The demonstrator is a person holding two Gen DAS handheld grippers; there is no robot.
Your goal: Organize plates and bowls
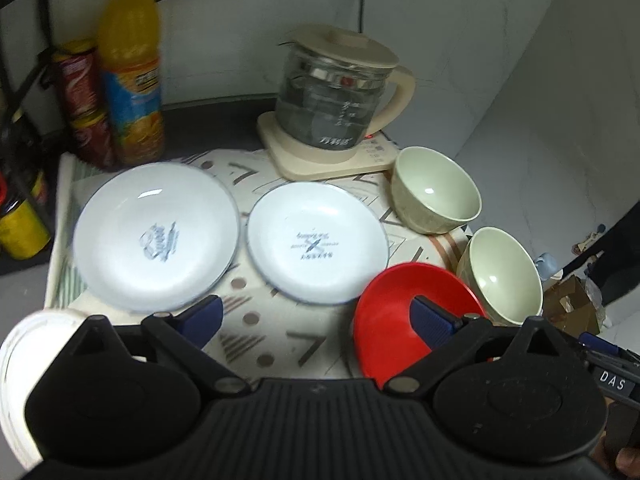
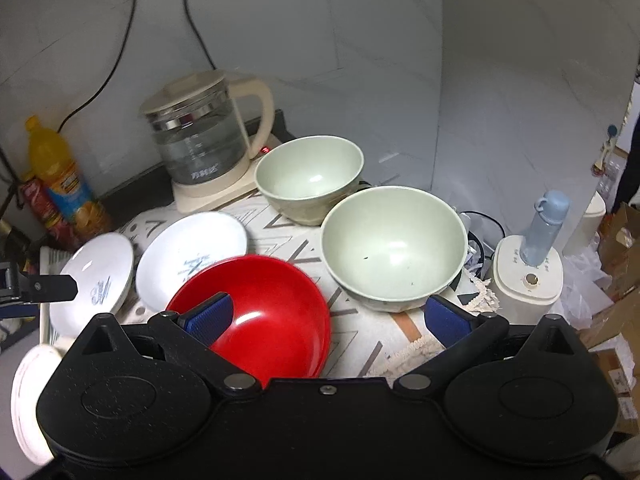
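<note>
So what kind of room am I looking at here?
Probably a home kitchen corner or a small flat's dining spot. A glass electric kettle sits on its base, an orange juice bottle stands by the wall, and white plates and green bowls cover a patterned tablecloth.

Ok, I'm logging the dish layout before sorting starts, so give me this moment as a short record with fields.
plates: two white plates side by side on the patterned cloth
bowls: two pale green bowls, one red bowl, all upright and empty
behind: glass kettle, orange bottle
left gripper: open, holding nothing
right gripper: open, holding nothing
</note>
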